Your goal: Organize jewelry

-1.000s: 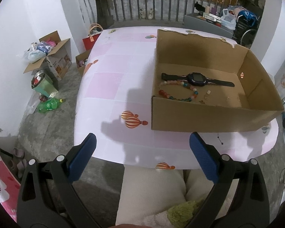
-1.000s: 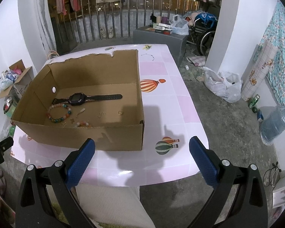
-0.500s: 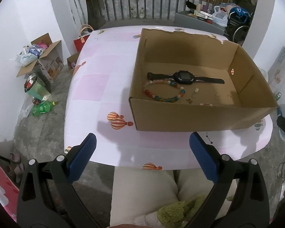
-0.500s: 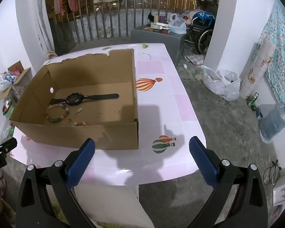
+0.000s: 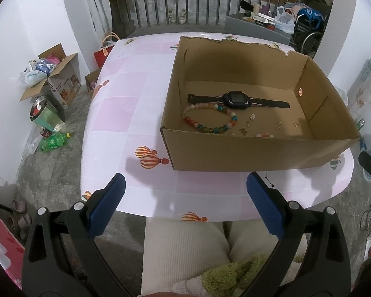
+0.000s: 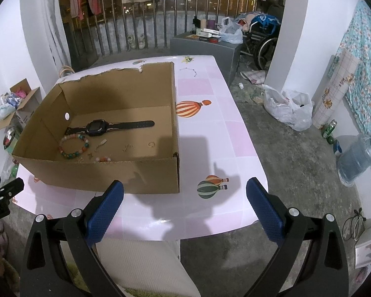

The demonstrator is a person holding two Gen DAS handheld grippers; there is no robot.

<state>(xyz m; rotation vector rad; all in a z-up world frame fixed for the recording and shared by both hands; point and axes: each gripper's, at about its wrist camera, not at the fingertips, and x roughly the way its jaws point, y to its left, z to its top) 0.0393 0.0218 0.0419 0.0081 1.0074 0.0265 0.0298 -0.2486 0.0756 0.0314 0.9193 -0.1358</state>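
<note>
**Both tools spread wide over the near table edge, jewelry in the box**

The left tool (image 5: 185,203) hangs above the near edge of the table (image 5: 126,113), its blue fingers (image 5: 106,210) far apart and holding nothing. The right tool (image 6: 185,208) sits the same way in its own view, blue fingers (image 6: 266,212) wide apart and empty, over the pink-tiled table (image 6: 210,128).

The cardboard box (image 5: 254,151) stands on the table, at 1 o'clock from the left tool and at 11 o'clock from the right tool. All the jewelry lies on its floor. A black watch (image 5: 235,100) lies flat with its strap stretched out across the middle of the box. Just nearer than it, at the 7 o'clock side of the watch face, lies a bead bracelet (image 5: 210,120) of mixed colours, its far arc touching or nearly touching the strap. At 3 o'clock from the bracelet lie several small metal pieces (image 5: 251,120), possibly earrings or charms, too small to name with confidence. A small ring (image 5: 295,124) lies farther toward 3 o'clock, near the box's side wall. A second, smaller bead bracelet (image 6: 104,159) lies close against the near wall, half hidden by it.

A hot-air balloon print (image 5: 149,159) marks the table just at 9 o'clock of the box's near corner. The person's cream-trousered legs (image 5: 185,247) show below the table edge.
</note>
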